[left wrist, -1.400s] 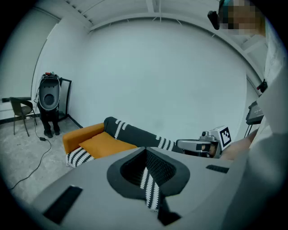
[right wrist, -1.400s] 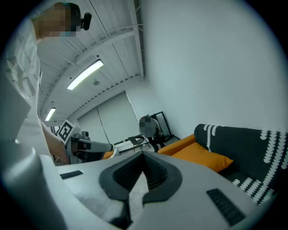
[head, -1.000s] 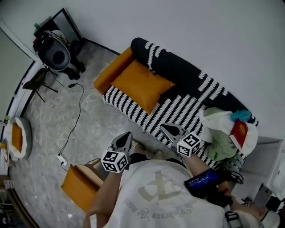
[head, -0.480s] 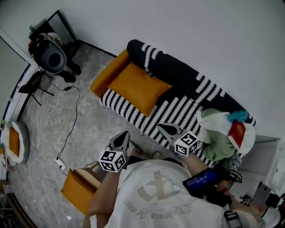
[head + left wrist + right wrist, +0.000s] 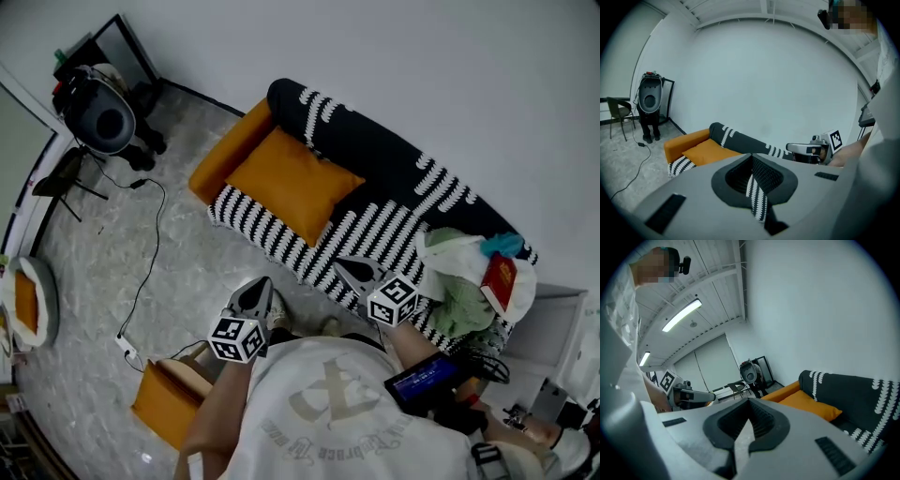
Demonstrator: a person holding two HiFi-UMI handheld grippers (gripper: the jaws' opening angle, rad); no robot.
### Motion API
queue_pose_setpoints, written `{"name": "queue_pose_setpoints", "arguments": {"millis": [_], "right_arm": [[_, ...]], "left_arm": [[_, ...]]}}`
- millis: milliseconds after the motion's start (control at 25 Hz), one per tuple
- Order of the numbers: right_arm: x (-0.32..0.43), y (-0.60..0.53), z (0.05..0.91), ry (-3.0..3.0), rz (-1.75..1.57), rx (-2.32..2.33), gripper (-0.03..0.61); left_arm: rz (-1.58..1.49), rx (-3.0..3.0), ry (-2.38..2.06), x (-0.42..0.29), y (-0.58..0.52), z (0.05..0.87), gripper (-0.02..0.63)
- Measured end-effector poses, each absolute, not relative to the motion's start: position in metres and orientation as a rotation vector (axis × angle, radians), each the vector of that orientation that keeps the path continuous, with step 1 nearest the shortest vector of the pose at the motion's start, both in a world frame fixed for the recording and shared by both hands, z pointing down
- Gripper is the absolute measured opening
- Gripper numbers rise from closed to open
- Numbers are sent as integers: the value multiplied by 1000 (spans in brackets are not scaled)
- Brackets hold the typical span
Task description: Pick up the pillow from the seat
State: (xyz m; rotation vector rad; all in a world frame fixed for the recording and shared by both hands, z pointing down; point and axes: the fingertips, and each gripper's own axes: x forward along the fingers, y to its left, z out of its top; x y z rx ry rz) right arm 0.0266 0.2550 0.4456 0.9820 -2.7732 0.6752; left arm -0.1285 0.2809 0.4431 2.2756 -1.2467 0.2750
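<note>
Hanging shut and empty, the left tongs and right tongs sit well short of the orange pillow, at eleven o'clock on the striped seat, and reaching it with jaws unopened would likely just shove it backward.
</note>
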Motion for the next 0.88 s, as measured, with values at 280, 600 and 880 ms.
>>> {"name": "queue_pose_setpoints", "arguments": {"millis": [280,600,880], "right_arm": [[7,221,440,-2735,645,1052,13],[-15,187,438,-2681,627,1124,14],[-38,161,441,-2619,612,1198,14]], "left_arm": [[255,2330,-1188,-147,231,436,9],[226,2353,-1135,-175,185,437,9],[232,2367,-1084,-208,157,444,9]]}}
